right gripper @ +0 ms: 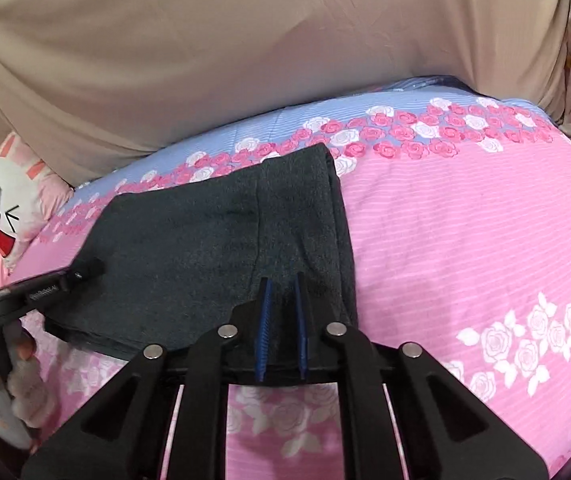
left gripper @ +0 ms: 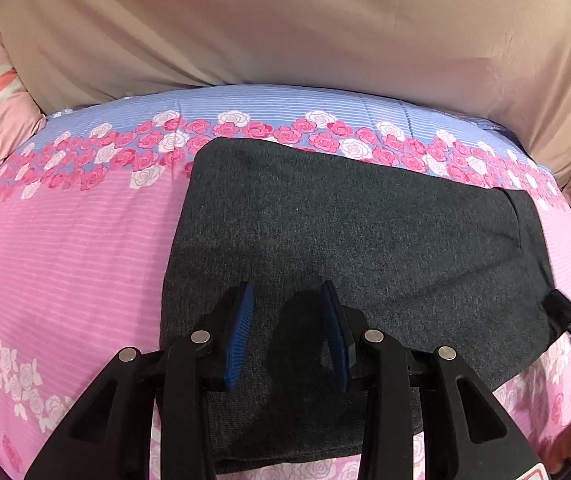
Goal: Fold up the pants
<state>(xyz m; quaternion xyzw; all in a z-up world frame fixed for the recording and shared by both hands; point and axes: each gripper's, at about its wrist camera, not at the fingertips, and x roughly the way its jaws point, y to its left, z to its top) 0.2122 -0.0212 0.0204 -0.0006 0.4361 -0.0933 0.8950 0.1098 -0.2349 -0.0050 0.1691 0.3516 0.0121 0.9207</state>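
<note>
Dark grey pants (left gripper: 345, 232) lie folded into a flat rectangle on the pink floral bed cover (left gripper: 65, 248). In the left wrist view my left gripper (left gripper: 287, 292) is open, its blue pads apart just above the near part of the pants, holding nothing. In the right wrist view the pants (right gripper: 213, 240) lie left of centre. My right gripper (right gripper: 283, 280) hovers over their near right edge with its blue pads a narrow gap apart and no cloth clearly between them. The left gripper (right gripper: 85, 272) shows there over the pants' left edge.
A beige sheet (left gripper: 285, 20) hangs along the far side of the bed. A white and pink plush pillow (right gripper: 13, 208) lies at the far left corner. The bed cover's pink part (right gripper: 465, 240) stretches right of the pants.
</note>
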